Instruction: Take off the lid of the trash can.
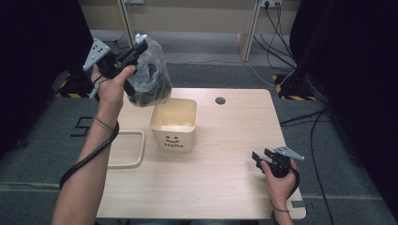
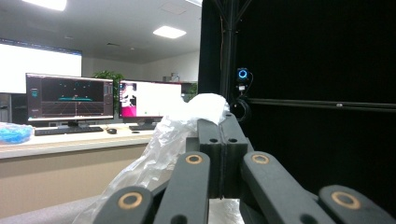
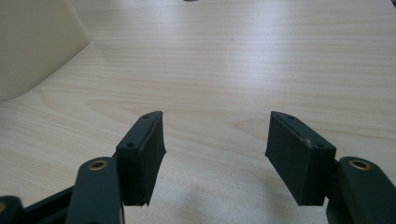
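My left gripper is raised above the table's far left corner, shut on the top of a clear plastic bag with dark contents. The bag hangs just behind and above the cream bin with a red smiley face. In the left gripper view the closed jaws pinch the crumpled bag between the pads. My right gripper rests low over the table's front right, jaws wide apart with nothing between the fingers.
A cream rectangular frame lies at the table's left edge. A round cable hole sits at the back of the wooden table. Cables run across the floor to the right.
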A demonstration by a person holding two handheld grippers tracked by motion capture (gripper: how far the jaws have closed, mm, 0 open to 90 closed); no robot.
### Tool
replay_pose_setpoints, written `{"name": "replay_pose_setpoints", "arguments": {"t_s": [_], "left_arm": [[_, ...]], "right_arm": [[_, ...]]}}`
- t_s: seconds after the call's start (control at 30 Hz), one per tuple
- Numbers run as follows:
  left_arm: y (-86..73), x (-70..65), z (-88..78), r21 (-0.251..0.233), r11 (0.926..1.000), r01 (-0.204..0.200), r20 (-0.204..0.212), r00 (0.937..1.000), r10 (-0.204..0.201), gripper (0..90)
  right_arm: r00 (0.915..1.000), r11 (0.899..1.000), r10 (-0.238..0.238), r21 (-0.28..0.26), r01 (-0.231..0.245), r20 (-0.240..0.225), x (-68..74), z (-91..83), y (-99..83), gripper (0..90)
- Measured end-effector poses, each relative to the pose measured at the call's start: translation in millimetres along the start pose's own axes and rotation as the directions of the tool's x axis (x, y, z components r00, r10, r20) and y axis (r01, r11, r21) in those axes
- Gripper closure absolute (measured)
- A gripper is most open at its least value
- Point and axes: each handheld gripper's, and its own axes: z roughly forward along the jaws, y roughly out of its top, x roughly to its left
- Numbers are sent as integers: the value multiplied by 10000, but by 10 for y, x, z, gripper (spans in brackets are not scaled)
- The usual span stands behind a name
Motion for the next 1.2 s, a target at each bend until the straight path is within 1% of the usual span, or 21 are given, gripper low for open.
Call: {"name": "replay_pose_setpoints", "arguments": {"t_s": [0.33,0.8,1.2], "left_arm": [[-19,83,-2,91,10000,-23,-183,9998,25,900],[-2,201,6,61,9999,-100,-420,9991,103,900],[-4,311,-27,63,9998,-185,-668,9976,189,900]], "right_arm": [[10000,10000,12,8,-12,-1,4,-2,0,371],[10000,10000,21,17,-21,17,4,-4,0,371],[10000,10000,3,11,-3,21,5,-5,0,371]]}}
